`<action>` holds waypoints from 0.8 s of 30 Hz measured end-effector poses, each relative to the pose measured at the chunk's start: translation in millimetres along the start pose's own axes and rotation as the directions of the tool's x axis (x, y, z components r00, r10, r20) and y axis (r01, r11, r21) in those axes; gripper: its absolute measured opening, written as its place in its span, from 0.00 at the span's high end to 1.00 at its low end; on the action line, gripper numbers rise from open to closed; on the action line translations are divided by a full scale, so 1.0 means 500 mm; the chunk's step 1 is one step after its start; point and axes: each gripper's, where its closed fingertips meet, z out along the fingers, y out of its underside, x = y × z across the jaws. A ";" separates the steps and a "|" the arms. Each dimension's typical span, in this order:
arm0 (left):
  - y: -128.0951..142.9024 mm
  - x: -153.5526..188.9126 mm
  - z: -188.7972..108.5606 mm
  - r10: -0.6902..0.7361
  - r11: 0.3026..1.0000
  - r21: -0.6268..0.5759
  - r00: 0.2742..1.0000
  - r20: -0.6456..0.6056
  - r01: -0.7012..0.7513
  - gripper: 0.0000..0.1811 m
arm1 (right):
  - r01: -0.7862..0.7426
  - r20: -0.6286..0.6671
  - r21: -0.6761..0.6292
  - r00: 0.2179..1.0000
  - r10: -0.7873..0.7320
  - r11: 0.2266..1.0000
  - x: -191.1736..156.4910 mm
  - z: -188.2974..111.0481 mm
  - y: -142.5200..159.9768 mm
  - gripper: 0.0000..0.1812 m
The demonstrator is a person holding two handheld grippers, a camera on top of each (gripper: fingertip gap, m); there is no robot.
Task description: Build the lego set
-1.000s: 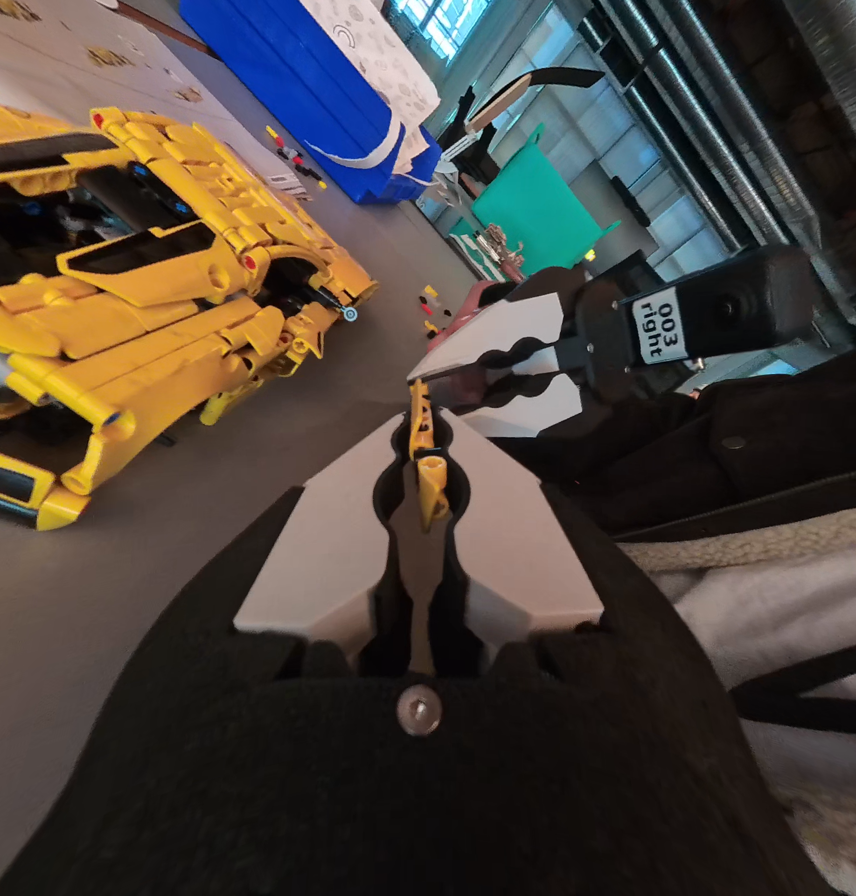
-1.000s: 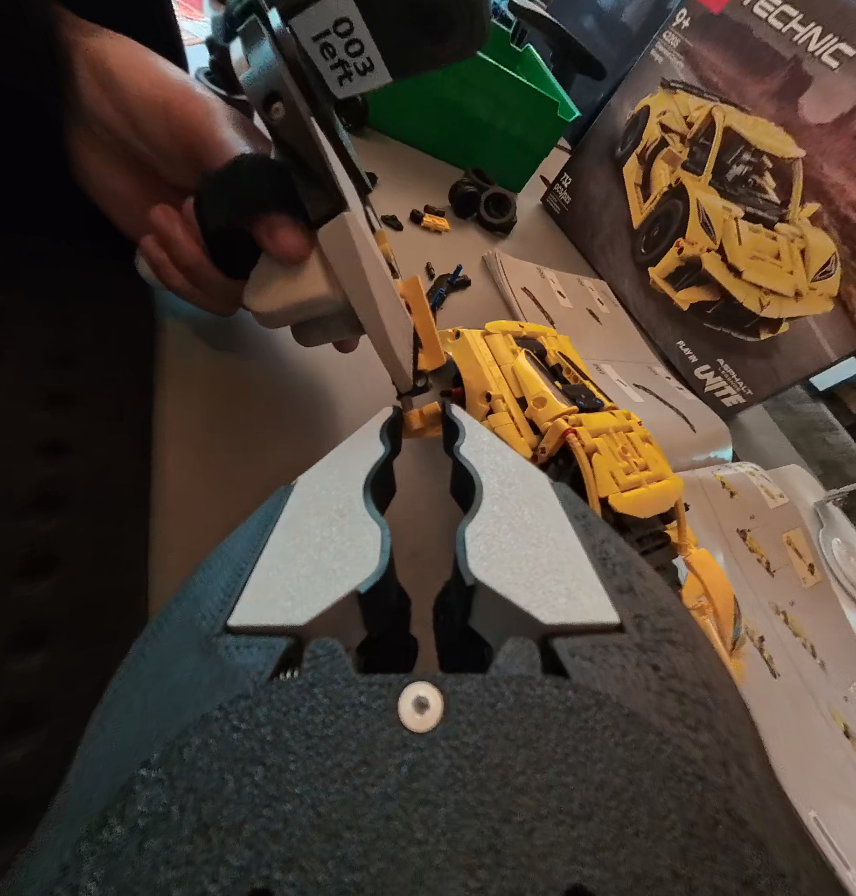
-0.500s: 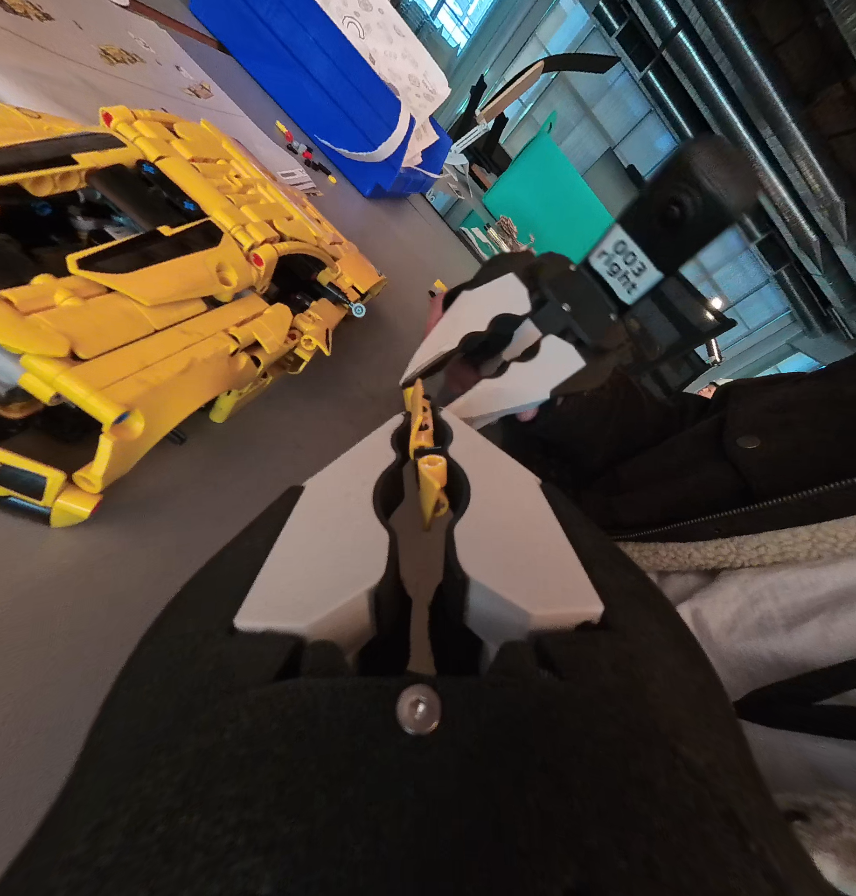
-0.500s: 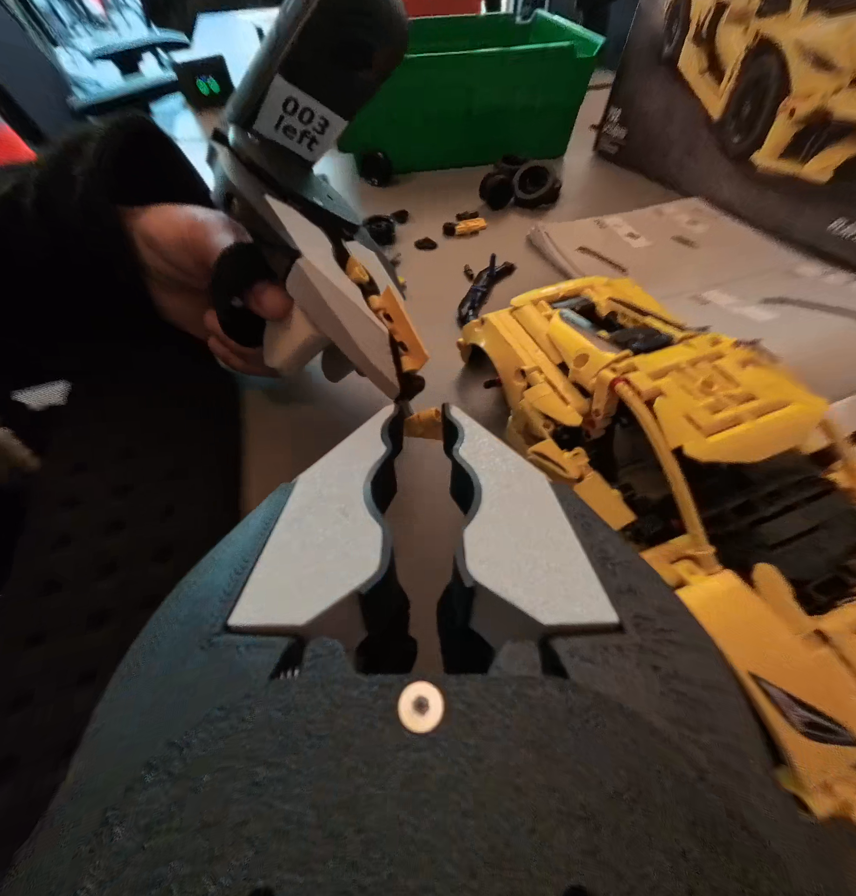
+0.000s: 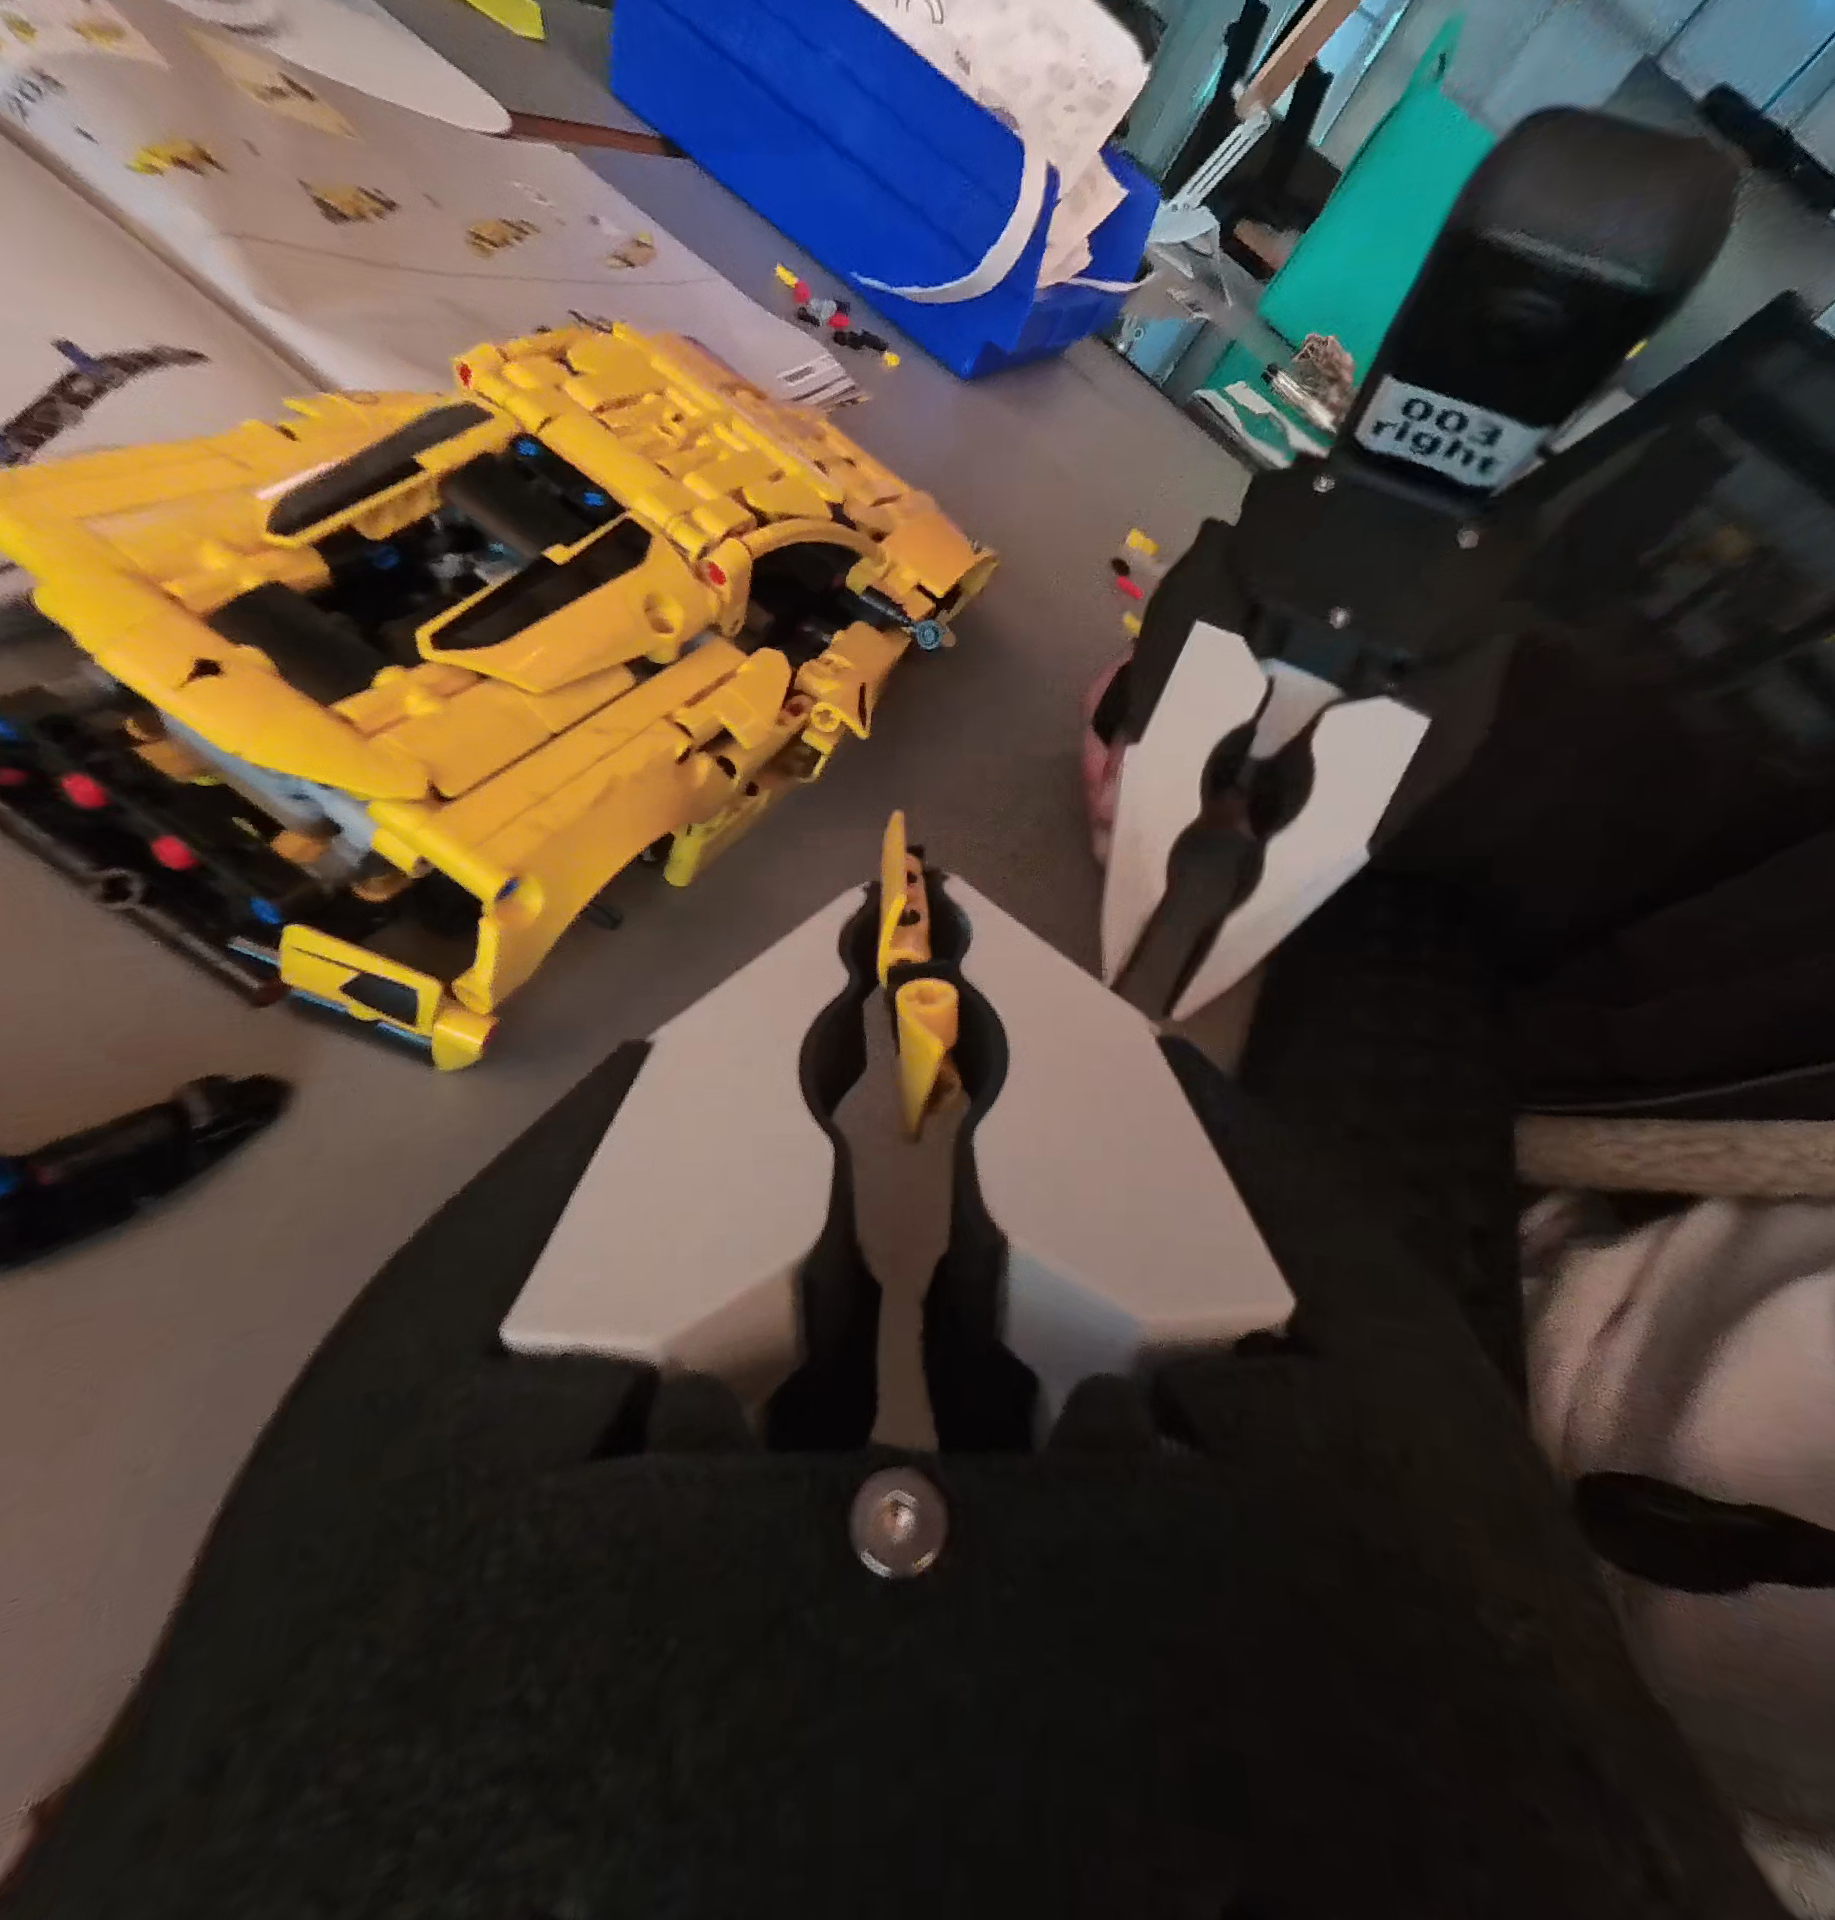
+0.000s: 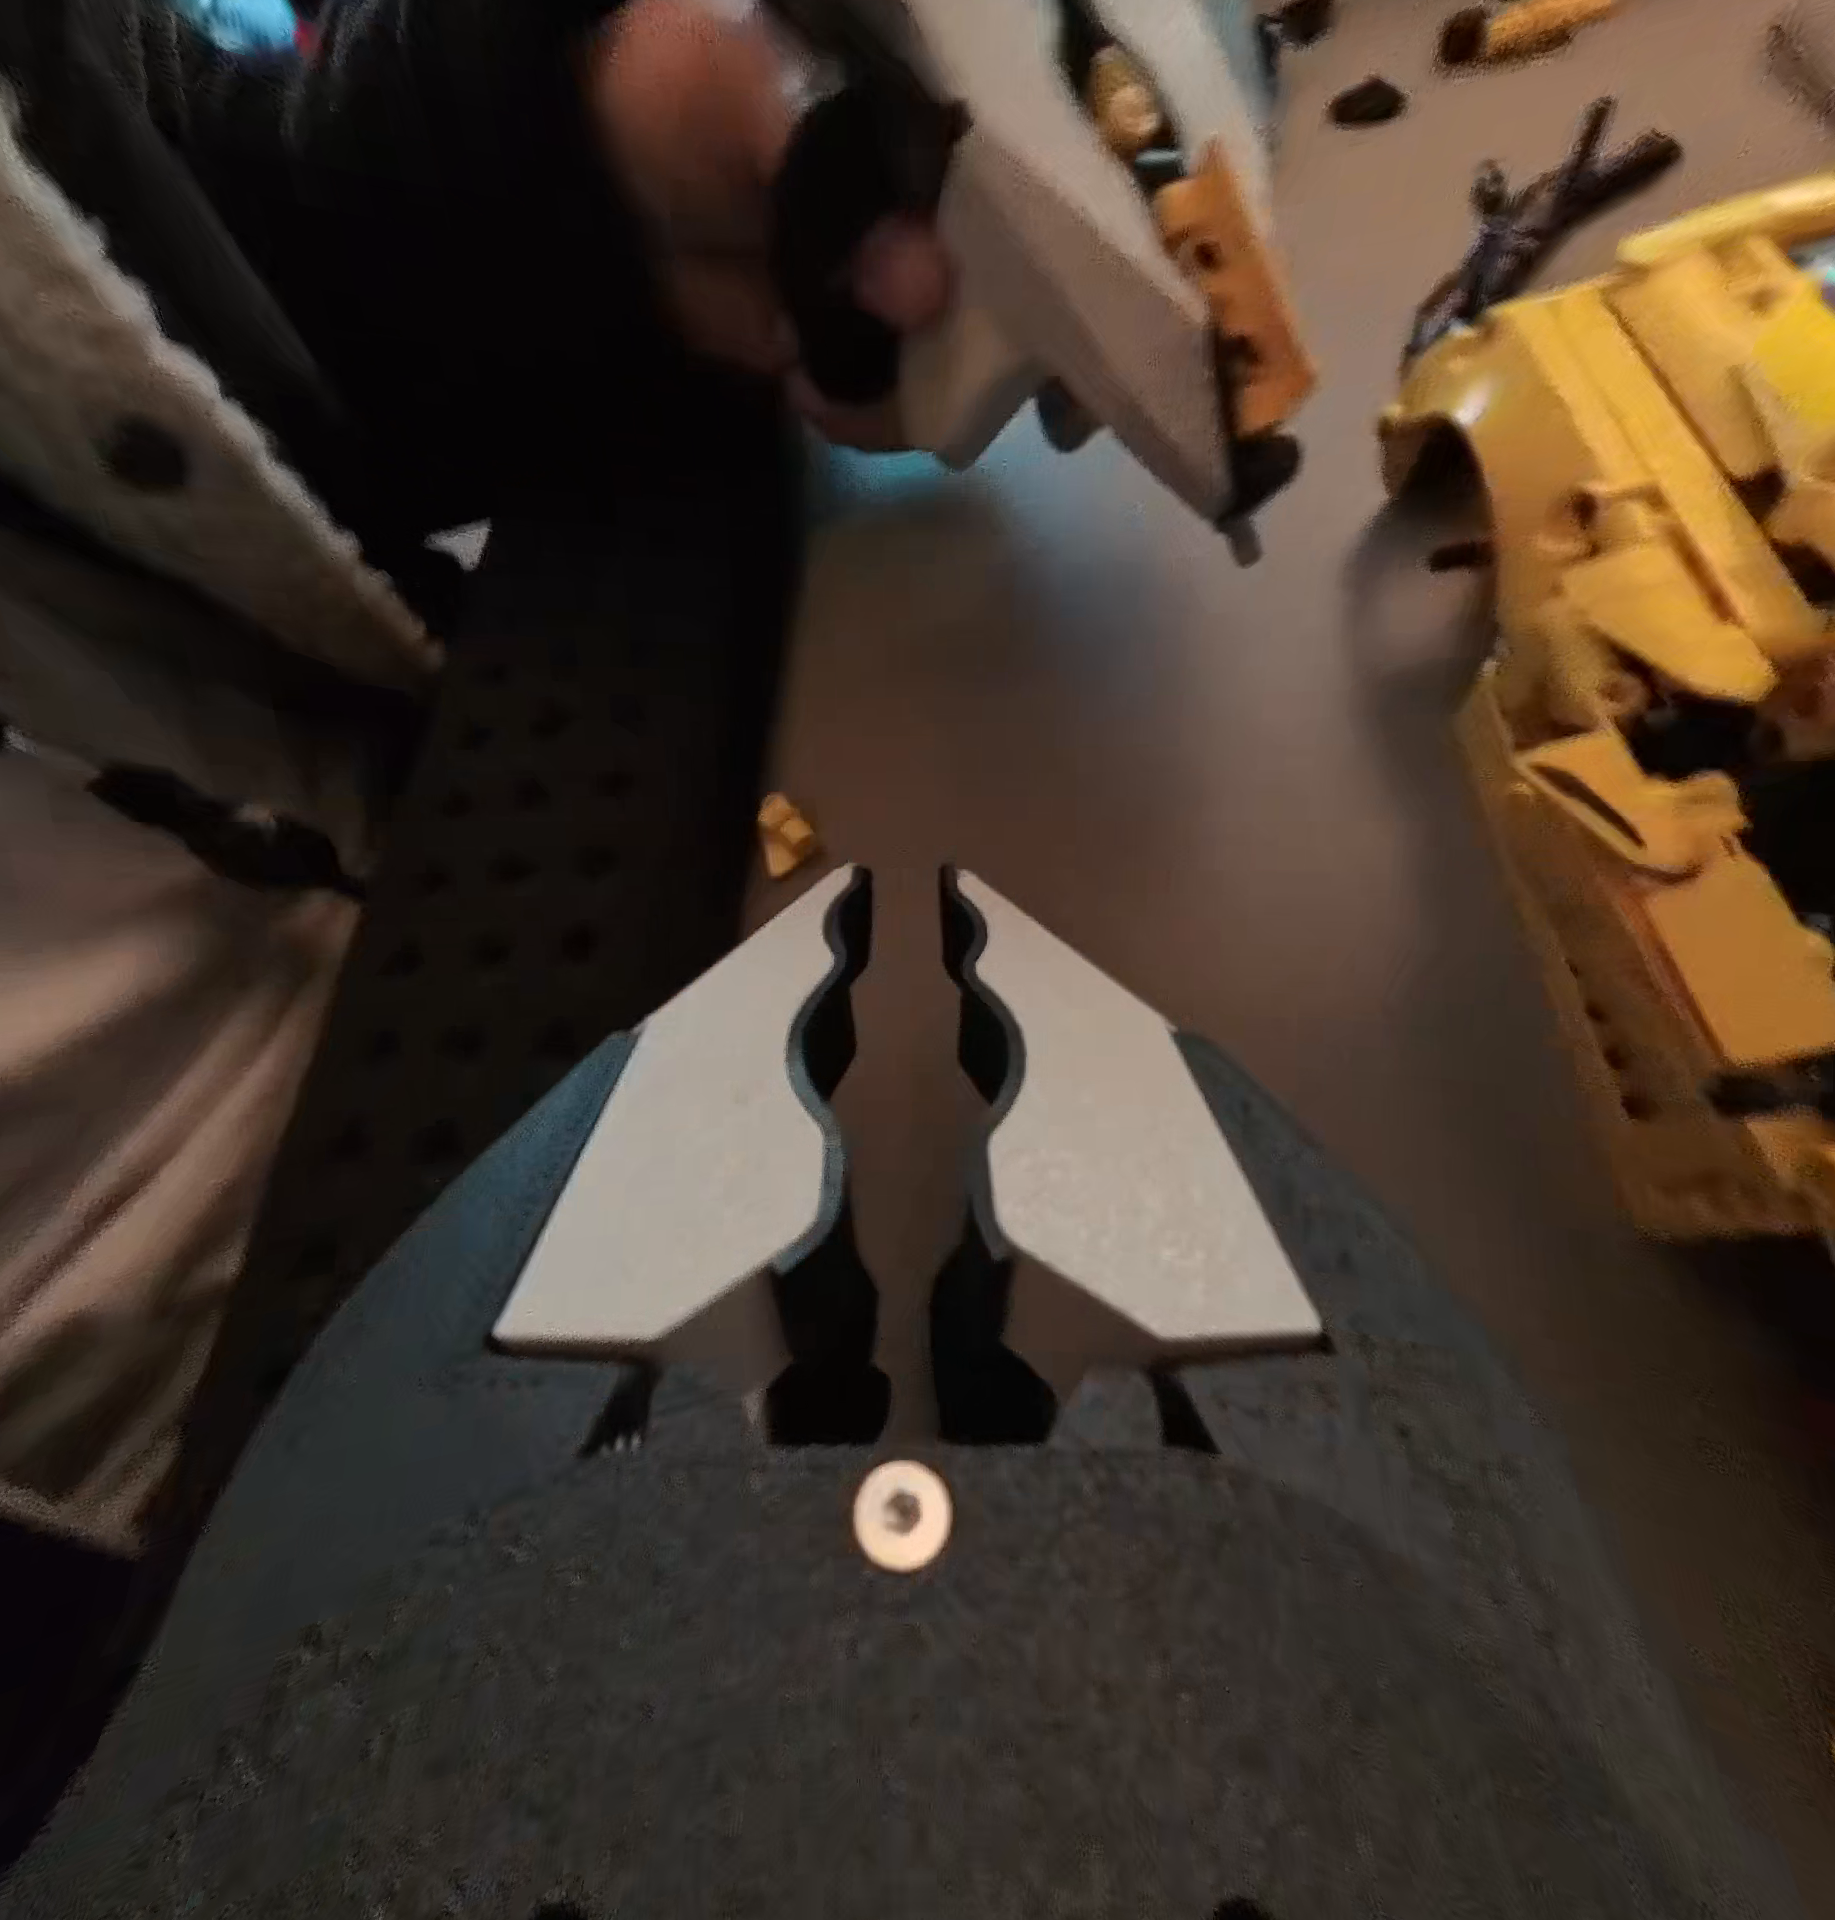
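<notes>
My left gripper (image 5: 908, 899) is shut on a slim yellow lego piece (image 5: 923, 1039) that stands up between its tips, held in the air above the grey table. The yellow lego car (image 5: 497, 665) sits on the table to its left. My right gripper (image 6: 906, 883) is narrowly open with nothing between its fingers, pointing down at the table. A small yellow piece (image 6: 788, 831) lies on the table just left of its tips. In the right wrist view the left gripper (image 6: 1240, 520) with its yellow piece (image 6: 1235, 260) is at upper right, and the car (image 6: 1671, 727) is at far right.
A blue bin (image 5: 892, 177) and instruction pages (image 5: 269, 208) lie beyond the car, with small loose pieces (image 5: 830, 312) between them. A black part (image 5: 113, 1153) lies at the left edge. Dark loose parts (image 6: 1547, 197) lie behind the car. The person's body fills the near side.
The right gripper has drawn away from the left gripper's piece and tipped down toward the table. The small yellow piece seen at its tips now lies beside them. The left gripper has kept its hold.
</notes>
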 end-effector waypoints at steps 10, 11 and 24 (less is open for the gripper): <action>-0.001 0.012 0.001 0.039 0.999 0.003 0.999 -0.002 -0.039 0.96 | 0.142 0.083 -0.184 0.988 -0.128 0.973 -0.048 0.073 0.010 0.90; -0.001 0.014 0.001 0.038 0.999 0.004 0.999 -0.006 -0.038 0.96 | 0.162 0.067 -0.195 0.986 -0.151 0.967 -0.045 0.079 0.012 0.90; 0.000 0.013 -0.008 0.023 1.000 0.004 1.000 -0.018 -0.023 0.96 | 0.064 -0.110 -0.206 0.990 -0.088 0.976 0.001 0.053 0.018 0.84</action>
